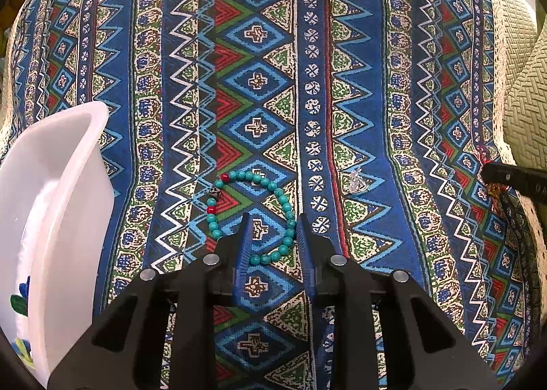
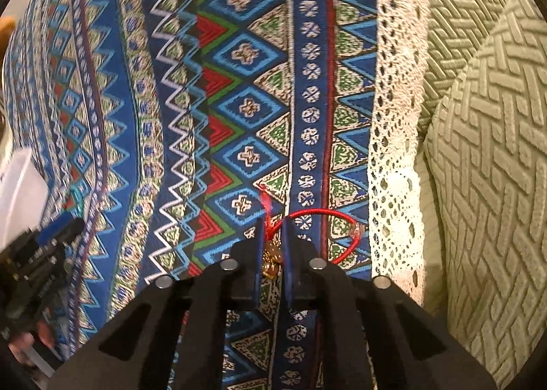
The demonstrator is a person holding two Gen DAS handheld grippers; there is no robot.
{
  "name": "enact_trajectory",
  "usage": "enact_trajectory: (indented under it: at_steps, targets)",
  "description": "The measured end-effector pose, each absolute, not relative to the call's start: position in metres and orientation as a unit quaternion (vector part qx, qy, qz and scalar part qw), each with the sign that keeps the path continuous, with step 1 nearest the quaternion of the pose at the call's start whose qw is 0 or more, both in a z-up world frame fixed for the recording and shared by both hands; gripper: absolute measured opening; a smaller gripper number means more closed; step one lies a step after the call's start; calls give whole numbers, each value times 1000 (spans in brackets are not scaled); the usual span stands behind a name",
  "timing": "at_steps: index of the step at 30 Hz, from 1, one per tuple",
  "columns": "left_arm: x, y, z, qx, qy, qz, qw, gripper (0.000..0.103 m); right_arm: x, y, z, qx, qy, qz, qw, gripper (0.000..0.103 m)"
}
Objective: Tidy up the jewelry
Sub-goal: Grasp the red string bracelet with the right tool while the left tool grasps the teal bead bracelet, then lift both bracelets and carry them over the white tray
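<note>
The left gripper (image 1: 271, 224) is held open over the patterned tablecloth (image 1: 393, 82), its jaws straddling the near arc of a turquoise bead bracelet (image 1: 253, 215). A red cord bracelet (image 2: 318, 222) is clamped at its knot and amber charm by the right gripper (image 2: 272, 227).

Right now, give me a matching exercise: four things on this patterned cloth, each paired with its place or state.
1. turquoise bead bracelet
2. red cord bracelet
3. white tub
4. clear crystal piece

A. gripped in the right claw
B. at the cloth's left edge
C. lying between the open left claw's tips
D. loose, right of the beads

Pairs: 1-C, 2-A, 3-B, 4-D
</note>
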State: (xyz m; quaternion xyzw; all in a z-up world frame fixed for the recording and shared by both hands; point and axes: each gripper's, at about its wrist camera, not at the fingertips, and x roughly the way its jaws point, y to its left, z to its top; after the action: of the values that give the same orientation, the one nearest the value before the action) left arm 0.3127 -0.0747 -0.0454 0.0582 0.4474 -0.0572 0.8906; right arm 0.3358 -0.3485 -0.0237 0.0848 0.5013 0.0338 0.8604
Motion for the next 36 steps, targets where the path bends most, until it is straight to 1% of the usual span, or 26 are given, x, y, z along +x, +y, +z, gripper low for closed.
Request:
enact_trajectory:
  at_steps: [2,4,6,9,18,21,30,36]
  targets:
    - [312,-75,-45,56,447,-58,891,27,339,-354,-15,94,489,38,866,7]
    - [312,-74,-44,54,449,-59,890,17,336,-359,-3,107,479,46,870,7]
    - [310,-72,-42,52,449,-59,890,10,335,-365,7,118,468,49,874,7]
    - [305,-70,-40,56,449,-61,889,8,327,-371,25,134,457,58,878,7]
    - [275,-51,-8,41,439,-69,895,6,274,-381,74,183,428,96,880,7]
    - [264,-48,5,35,436,-72,896,6,263,-373,82,158,426,92,886,7]
    - [229,-34,52,17,422,-87,902,6,241,-342,102,161,416,121,887,7]
    - [210,-12,87,2,415,-93,905,6,235,-318,127,155,405,148,889,7]
